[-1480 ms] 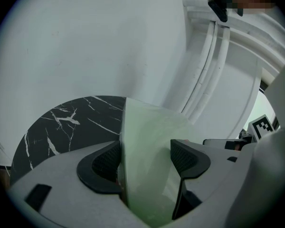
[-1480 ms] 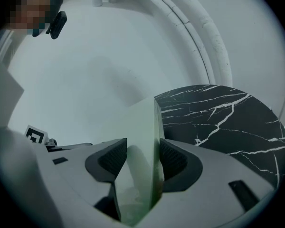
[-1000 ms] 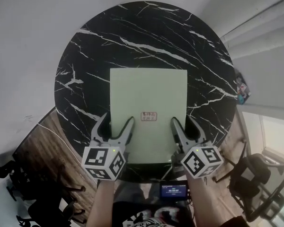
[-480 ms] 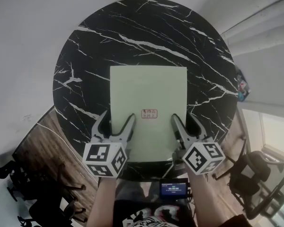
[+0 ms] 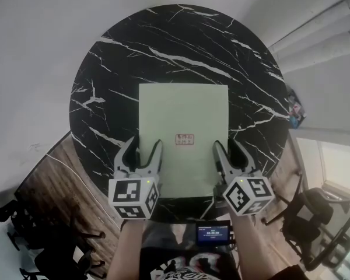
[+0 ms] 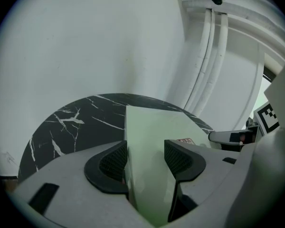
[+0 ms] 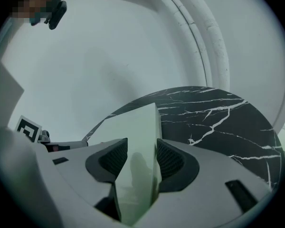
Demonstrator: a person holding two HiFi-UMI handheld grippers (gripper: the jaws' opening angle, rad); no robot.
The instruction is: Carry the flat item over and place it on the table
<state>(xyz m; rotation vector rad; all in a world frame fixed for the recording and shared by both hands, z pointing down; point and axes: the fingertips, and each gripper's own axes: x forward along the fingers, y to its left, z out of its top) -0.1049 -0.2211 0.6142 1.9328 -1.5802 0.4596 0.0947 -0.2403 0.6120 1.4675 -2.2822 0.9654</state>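
We see the pale green flat rectangular board lying on the round black marble-look desk with white veins, roughly mid-desk, its near edge toward the person and inside the desk rim. A small red-and-white label sits on the board toward that near end. The left tongs straddle the board's left edge close to the near corner, with one jaw over bare desk and the other over the green surface. Their jaws have just been closing in but stand apart. In the left gripper view the outer pad is just beside the board's edge and the inner pad is clear of it, so no clamp. The right tongs do the same on the right edge, jaws apart, edge between them, not pinched. Both tongs point down and away from the person. Below the desk rim we note a small dark device with a lit screen, and a wooden floor at lower left.
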